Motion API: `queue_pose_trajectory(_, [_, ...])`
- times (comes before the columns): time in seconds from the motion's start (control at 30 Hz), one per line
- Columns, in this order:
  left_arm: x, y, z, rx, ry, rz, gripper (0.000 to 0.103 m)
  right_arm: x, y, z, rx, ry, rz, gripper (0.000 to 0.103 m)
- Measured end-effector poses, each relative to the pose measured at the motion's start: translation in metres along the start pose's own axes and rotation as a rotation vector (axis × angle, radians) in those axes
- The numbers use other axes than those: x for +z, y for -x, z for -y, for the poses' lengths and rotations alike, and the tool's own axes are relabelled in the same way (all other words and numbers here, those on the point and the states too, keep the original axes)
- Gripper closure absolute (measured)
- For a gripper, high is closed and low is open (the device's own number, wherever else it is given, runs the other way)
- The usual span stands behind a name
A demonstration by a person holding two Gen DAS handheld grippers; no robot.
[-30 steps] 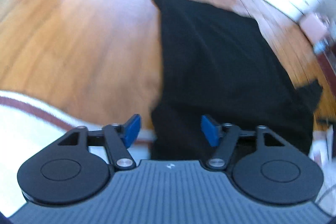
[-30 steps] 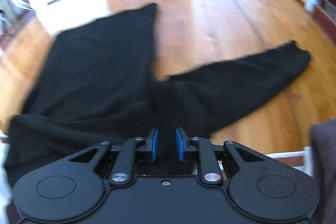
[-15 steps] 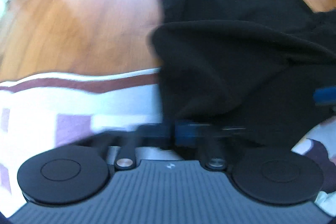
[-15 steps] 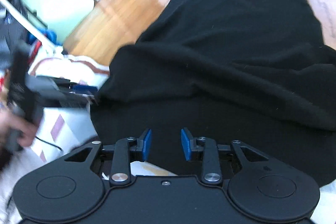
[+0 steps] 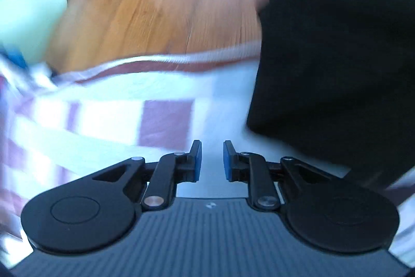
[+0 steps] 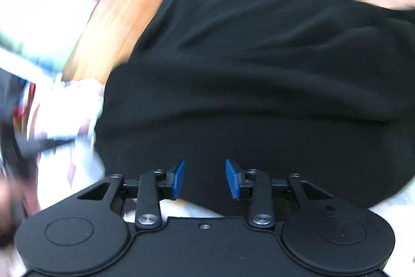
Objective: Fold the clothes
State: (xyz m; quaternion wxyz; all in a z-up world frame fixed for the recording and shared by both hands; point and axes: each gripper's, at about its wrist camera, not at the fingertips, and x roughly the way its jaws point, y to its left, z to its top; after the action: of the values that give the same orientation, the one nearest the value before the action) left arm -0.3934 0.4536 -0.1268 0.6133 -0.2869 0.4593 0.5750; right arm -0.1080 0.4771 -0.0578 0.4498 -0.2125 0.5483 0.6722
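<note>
My left gripper [image 5: 210, 156] hangs with its blue pads [image 5: 197, 157] a narrow gap apart and nothing between them; below it lies a white cloth with purple squares and a dark red stripe [image 5: 166, 118], its striped edge meeting the wooden floor [image 5: 155, 12]; the black garment [image 5: 337, 56] lies to the right of this gripper, its near left edge overlapping the cloth's right part and its far part running out over the floor; the pads do not touch it. My right gripper [image 6: 205, 179] is parted somewhat wider, also holding nothing; it sits above the near edge of the same black garment [image 6: 259, 69], which fills most of this view in soft folds, with white cloth showing just under its near hem; the wooden floor [image 6: 116, 22] shows past the garment's left edge. Both views are blurred; the smeared shapes at the left edge of the right view I cannot tell.
</note>
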Motion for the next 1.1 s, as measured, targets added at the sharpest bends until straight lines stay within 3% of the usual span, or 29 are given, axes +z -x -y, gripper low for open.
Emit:
queue_pose_trajectory(0.13, [-0.004,0.004,0.008,0.045,-0.043,-0.009,0.083,0.012,0.036,0.049,0.011,-0.283,0.186,0.056])
queue_pose_trajectory(0.23, [-0.001,0.034,0.005,-0.042,-0.029,0.171,0.066,0.007,0.058,0.084,0.066,-0.476,0.263,0.050])
queue_pose_trajectory(0.33, [0.001,0.051,0.018,-0.208,-0.076,0.279,0.057,-0.002,0.064,0.114,0.108,-0.663,0.285,0.049])
queue_pose_trajectory(0.4, [0.002,0.048,0.037,-0.259,-0.147,0.257,0.056,-0.008,0.061,0.129,0.126,-0.778,0.283,0.048])
queue_pose_trajectory(0.57, [-0.006,0.022,0.088,-0.170,-0.424,0.201,0.050,-0.017,0.040,0.145,0.219,-0.914,0.209,0.048])
queue_pose_trajectory(0.63, [-0.004,0.013,0.097,-0.199,-0.444,0.190,0.048,-0.018,0.036,0.147,0.206,-0.944,0.227,0.048])
queue_pose_trajectory(0.73, [0.001,0.002,0.106,-0.189,-0.454,0.177,0.040,-0.008,0.041,0.146,0.124,-0.900,0.300,0.048])
queue_pose_trajectory(0.8, [0.005,-0.004,0.108,-0.195,-0.423,0.194,0.042,0.001,0.041,0.141,0.078,-0.832,0.316,0.052])
queue_pose_trajectory(0.83, [0.005,-0.004,0.105,-0.226,-0.396,0.176,0.055,0.006,0.043,0.141,0.065,-0.793,0.319,0.077])
queue_pose_trajectory(0.87, [0.005,-0.003,0.103,-0.257,-0.369,0.159,0.070,0.012,0.045,0.138,0.063,-0.748,0.321,0.094])
queue_pose_trajectory(0.9, [0.005,-0.002,0.101,-0.286,-0.342,0.141,0.093,0.014,0.044,0.132,0.069,-0.703,0.320,0.095])
queue_pose_trajectory(1.0, [0.005,0.012,0.076,-0.293,-0.199,0.114,0.097,0.020,0.069,0.123,0.002,-0.559,0.313,0.096])
queue_pose_trajectory(1.1, [-0.005,0.029,0.044,-0.359,-0.069,0.127,0.097,0.017,0.075,0.098,-0.232,-0.331,0.204,0.091])
